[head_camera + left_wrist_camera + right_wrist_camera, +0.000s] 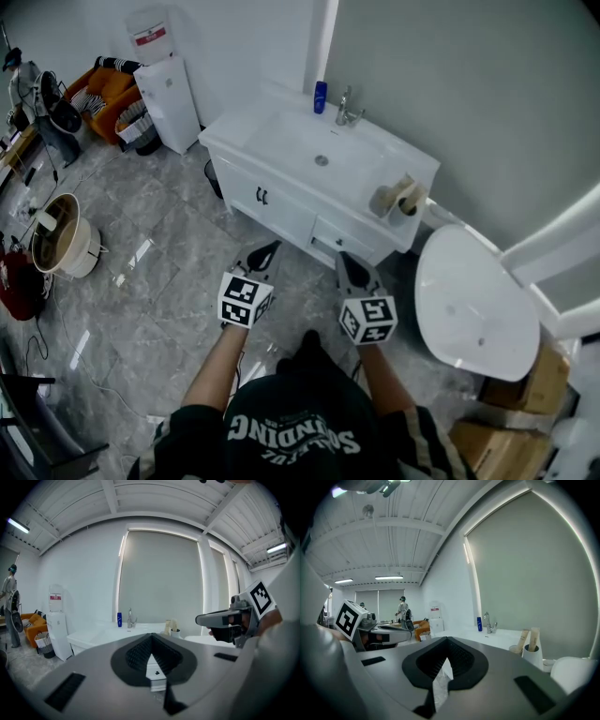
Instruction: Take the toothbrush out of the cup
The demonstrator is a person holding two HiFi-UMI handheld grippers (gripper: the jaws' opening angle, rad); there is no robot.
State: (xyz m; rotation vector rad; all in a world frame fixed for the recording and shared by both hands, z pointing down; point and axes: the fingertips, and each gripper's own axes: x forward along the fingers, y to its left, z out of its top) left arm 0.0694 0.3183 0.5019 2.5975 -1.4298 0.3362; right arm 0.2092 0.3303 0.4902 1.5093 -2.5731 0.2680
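The toothbrush (533,638) appeared to be the pale beige upright stick in the white round cup (531,657), though at that distance no bristles could be made out. A second beige stick (522,640) stood just left of it. The cup sat at the right end of the white vanity worktop (389,155). Further left along the worktop lay the oval sink basin (314,150). A chrome faucet (348,107) and a small blue bottle (321,96) stood behind it near the wall. A white toilet with its lid down (473,300) sat to the right of the vanity.

Both grippers were well apart from the cup, held over the grey marbled tile floor (159,234) in front of the white cabinet front (281,202). The person's left forearm (208,375) and right forearm (382,375) reached forward from the torso, roughly parallel, each ending behind a marker cube. The left gripper (270,249) pointed toward the cabinet, tilted slightly below level. Its fingers were pressed together at the tips with nothing between them. The right gripper (345,261), near it, pointed much the same way, its fingers likewise pressed together and empty.
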